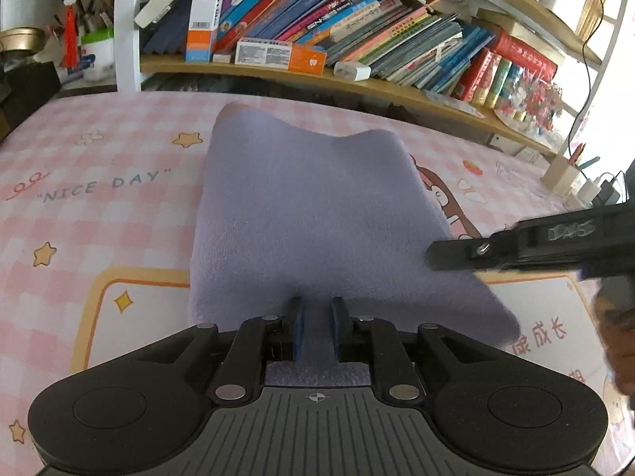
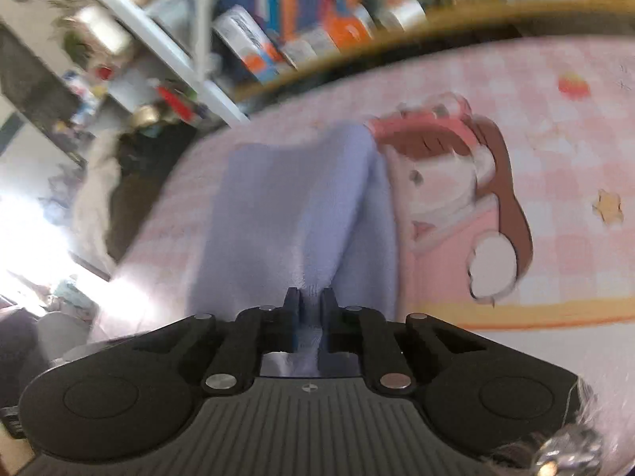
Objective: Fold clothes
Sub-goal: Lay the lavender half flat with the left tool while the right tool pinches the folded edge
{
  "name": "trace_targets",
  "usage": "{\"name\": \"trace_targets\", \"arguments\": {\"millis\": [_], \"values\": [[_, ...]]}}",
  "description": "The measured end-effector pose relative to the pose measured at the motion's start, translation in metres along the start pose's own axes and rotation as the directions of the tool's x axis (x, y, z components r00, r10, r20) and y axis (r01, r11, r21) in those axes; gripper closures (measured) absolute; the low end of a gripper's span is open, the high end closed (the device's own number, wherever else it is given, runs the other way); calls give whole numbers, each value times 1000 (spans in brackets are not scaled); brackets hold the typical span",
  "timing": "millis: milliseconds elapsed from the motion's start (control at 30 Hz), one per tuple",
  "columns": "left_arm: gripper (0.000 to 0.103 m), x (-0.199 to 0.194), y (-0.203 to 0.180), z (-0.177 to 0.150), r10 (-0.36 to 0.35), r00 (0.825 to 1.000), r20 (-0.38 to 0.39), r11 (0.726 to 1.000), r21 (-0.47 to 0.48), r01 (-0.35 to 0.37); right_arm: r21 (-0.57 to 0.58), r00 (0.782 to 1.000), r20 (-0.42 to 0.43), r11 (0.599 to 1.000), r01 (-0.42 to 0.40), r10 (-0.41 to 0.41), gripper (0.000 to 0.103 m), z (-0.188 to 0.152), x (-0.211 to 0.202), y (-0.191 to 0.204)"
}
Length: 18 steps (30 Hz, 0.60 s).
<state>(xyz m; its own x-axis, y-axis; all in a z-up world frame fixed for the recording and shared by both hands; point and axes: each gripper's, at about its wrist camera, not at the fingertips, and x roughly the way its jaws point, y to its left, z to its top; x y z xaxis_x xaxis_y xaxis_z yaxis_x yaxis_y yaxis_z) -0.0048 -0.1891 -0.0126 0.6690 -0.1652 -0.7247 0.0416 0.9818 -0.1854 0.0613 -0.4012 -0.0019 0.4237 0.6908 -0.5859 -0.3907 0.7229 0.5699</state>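
Your lavender towel (image 1: 317,214) lies folded on the tabletop (image 1: 99,206), a soft, fuzzy rectangle running away from you. Its far edge rises in two humps with a dip between, and its near edge is bunched and lifted.

- Pink checked tablecloth (image 1: 119,206) printed "NICE DAY", with stars
- Wooden shelf (image 1: 278,73) of leaning books (image 1: 357,27)
- White charger (image 1: 352,70) on the shelf
- Red tassel (image 1: 70,35), left
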Motion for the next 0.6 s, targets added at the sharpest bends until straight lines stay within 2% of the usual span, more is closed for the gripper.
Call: {"name": "trace_targets", "arguments": {"millis": [33, 100, 167, 233, 467, 567, 600], "values": [[88, 0, 0, 0, 1, 1000, -2, 1000, -1, -1, -31, 999, 38, 999, -30, 31, 95, 0, -10, 8], [88, 0, 1, 0, 3, 1000, -7, 1000, -6, -3, -86, 998, 55, 996, -22, 27, 97, -3, -21, 17], [87, 1, 2, 1, -2, 1000, -5, 1000, -7, 2, -81, 998, 18, 995, 66, -65, 97, -6, -5, 8], [87, 1, 3, 0, -4, 1000, -5, 1000, -6, 4, -78, 988, -18, 986, 149, -151, 98, -9, 10, -1], [87, 0, 1, 0, 11, 1000, 1, 1000, -8, -11, -74, 990, -20, 987, 139, -141, 98, -9, 14, -11], [86, -12, 1, 1, 30, 998, 61, 998, -54, -26, -80, 991, -20, 989, 127, -129, 96, -9, 7, -10], [86, -18, 0, 1, 30, 996, 87, 997, -68, -24, -88, 992, -10, 988, 124, -125, 93, -9, 2, -9]]}}
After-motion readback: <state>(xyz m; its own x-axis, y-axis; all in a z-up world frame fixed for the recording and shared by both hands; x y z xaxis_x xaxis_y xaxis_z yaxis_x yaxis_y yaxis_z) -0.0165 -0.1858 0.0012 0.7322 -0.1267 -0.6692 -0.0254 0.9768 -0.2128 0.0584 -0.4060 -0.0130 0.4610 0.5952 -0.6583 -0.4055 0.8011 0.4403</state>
